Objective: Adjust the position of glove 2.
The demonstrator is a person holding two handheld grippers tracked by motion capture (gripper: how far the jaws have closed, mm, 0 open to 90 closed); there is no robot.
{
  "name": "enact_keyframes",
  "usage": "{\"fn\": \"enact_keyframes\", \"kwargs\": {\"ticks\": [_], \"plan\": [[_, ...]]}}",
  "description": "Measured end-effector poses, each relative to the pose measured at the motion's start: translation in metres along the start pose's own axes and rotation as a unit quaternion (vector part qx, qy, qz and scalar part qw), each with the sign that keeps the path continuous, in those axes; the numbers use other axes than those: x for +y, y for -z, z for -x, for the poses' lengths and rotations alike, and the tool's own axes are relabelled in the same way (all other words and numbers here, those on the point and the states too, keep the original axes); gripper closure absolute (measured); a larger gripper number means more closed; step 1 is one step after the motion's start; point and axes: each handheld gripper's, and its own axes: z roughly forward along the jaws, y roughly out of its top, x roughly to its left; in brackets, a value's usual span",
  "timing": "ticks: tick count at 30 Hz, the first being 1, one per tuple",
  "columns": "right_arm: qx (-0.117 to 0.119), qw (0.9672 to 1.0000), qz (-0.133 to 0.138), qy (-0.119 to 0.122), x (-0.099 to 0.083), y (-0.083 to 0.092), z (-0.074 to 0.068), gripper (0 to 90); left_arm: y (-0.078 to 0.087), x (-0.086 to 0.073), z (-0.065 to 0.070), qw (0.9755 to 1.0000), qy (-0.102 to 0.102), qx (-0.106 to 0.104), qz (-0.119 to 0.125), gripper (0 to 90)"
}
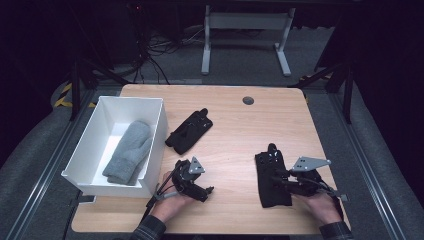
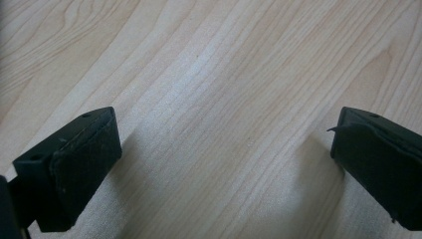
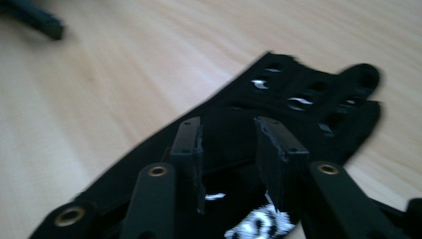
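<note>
Jaws of your right gripper (image 3: 229, 149) stand partly apart above the black glove (image 1: 272, 175), pads off the fabric. Your left gripper (image 2: 226, 149) is spread wide over bare counter (image 1: 235, 130). That glove lies flat at the counter's near right, long axis front-to-back, fingers pointing away from you. No legible writing.

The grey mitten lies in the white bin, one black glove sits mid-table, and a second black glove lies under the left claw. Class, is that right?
Not quite: the second black glove lies under the right claw, as the high view shows. The grey mitten, white bin and mid-table black glove are as stated.
</note>
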Motion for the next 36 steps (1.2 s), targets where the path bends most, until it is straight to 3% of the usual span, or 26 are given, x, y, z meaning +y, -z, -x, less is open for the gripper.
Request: {"fn": "enact_keyframes", "kwargs": {"ticks": [5,7,11,12,13,19,20,25,29,33,36], "plan": [[-0.055,0.9979,0.011,-0.032,-0.008,0.002,0.025,48.4,0.000,0.000,0.000,1.0000,0.001,0.000,-0.002,0.0],[-0.067,0.9968,0.007,-0.043,-0.013,0.002,0.034,44.2,0.000,0.001,0.000,1.0000,0.000,0.001,-0.001,0.0],[-0.102,0.9918,-0.003,-0.076,-0.025,0.001,0.052,36.8,0.000,0.001,0.000,1.0000,0.000,0.001,0.000,0.0],[-0.102,0.9918,-0.003,-0.076,-0.025,0.001,0.052,36.8,0.000,0.001,0.000,1.0000,0.000,0.001,0.000,0.0],[-0.117,0.9892,-0.002,-0.088,-0.031,0.002,0.060,32.8,-0.001,0.001,0.000,1.0000,-0.001,0.000,0.000,0.0],[-0.135,0.9846,-0.003,-0.111,-0.040,-0.002,0.067,24.1,-0.001,0.001,0.000,1.0000,-0.001,-0.001,0.000,0.0],[-0.157,0.9815,-0.006,-0.110,-0.042,-0.005,0.066,21.9,-0.001,0.001,0.000,1.0000,-0.001,0.000,-0.001,0.0],[-0.150,0.9814,-0.001,-0.121,-0.044,-0.006,0.068,19.3,0.001,0.008,-0.002,0.9998,0.011,0.006,-0.016,4.6],[-0.148,0.9817,-0.004,-0.120,-0.044,-0.006,0.068,17.9,0.004,0.015,-0.006,0.9997,0.013,0.015,-0.017,20.0],[-0.148,0.9818,-0.004,-0.119,-0.044,-0.006,0.068,17.4,0.003,0.023,-0.012,0.9992,0.030,0.014,-0.024,45.1],[-0.147,0.9820,-0.004,-0.119,-0.044,-0.006,0.068,17.0,0.005,0.030,-0.018,0.9987,0.042,0.015,-0.022,69.2]]}}
